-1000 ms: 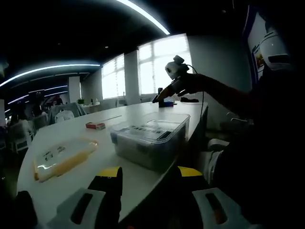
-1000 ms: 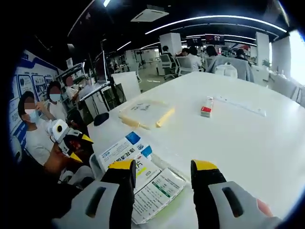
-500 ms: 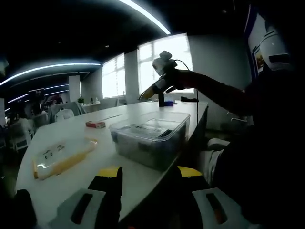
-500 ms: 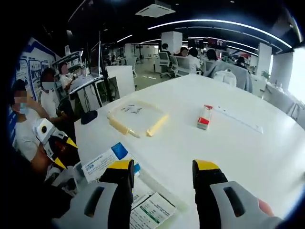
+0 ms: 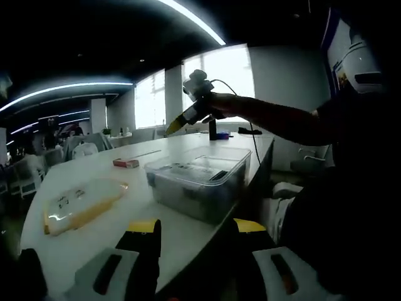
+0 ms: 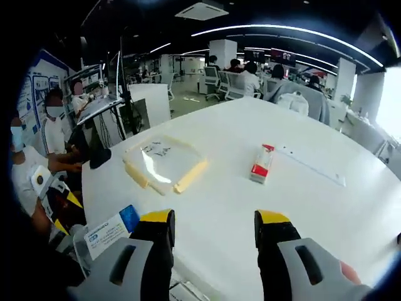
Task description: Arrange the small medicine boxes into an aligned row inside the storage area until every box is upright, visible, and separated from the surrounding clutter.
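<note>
A clear plastic storage bin (image 5: 199,182) stands at the table's near edge with medicine boxes lying flat inside. My left gripper (image 5: 197,229) is low before the bin, open, nothing between its fingers. A hand holds my right gripper (image 5: 188,105) in the air above and beyond the bin. In the right gripper view my right gripper (image 6: 213,222) is open and holds nothing, high over the white table. A blue-and-white medicine box (image 6: 111,229) shows at the lower left, beside my left gripper (image 6: 55,202). A red-and-white box (image 6: 260,164) (image 5: 125,164) lies alone on the table.
The bin's yellow-edged clear lid (image 6: 164,164) (image 5: 81,204) lies flat on the white table (image 6: 301,207). A long thin strip (image 6: 311,166) lies beyond the red box. People sit at the left (image 6: 50,128), chairs and desks stand further back. Windows (image 5: 216,88) are behind the table.
The right gripper has risen and swung away from the bin toward the table's middle; the boxes below it have slipped out of its view. The left gripper has stayed still.
</note>
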The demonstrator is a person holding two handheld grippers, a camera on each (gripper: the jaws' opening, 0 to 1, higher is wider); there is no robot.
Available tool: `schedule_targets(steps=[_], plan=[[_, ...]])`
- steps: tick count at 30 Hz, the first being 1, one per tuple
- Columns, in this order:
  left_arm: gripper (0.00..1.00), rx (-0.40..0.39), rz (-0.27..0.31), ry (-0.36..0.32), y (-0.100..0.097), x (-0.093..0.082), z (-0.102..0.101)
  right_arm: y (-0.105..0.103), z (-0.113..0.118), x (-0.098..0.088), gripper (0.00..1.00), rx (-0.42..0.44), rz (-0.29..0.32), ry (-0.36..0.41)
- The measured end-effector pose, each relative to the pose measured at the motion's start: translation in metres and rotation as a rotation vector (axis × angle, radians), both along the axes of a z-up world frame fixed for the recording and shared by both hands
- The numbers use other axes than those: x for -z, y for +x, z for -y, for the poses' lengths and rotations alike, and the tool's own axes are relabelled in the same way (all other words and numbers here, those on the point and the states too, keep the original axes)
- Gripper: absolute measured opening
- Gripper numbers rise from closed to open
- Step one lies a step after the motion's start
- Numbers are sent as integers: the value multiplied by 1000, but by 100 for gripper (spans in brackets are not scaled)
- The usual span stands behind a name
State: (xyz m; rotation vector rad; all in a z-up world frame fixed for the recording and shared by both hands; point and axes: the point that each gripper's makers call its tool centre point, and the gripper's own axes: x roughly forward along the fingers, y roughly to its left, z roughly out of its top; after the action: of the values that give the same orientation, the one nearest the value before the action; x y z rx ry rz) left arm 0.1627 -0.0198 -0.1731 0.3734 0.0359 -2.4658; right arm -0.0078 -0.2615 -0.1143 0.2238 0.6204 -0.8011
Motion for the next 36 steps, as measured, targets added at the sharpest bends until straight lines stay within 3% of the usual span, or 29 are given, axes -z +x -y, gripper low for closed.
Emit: schedule_targets(steps=[11,23,36], plan=[[44,4,-10,-7,-1,-5,1,-6,32,12,50,83,8,-24],[44,18,-35,-7,-4,-10,0,4,48,31,50,103,-54,-19],[44,-1,-31,-7,5,-10,2,8,94,50,49,173,-90,-46]])
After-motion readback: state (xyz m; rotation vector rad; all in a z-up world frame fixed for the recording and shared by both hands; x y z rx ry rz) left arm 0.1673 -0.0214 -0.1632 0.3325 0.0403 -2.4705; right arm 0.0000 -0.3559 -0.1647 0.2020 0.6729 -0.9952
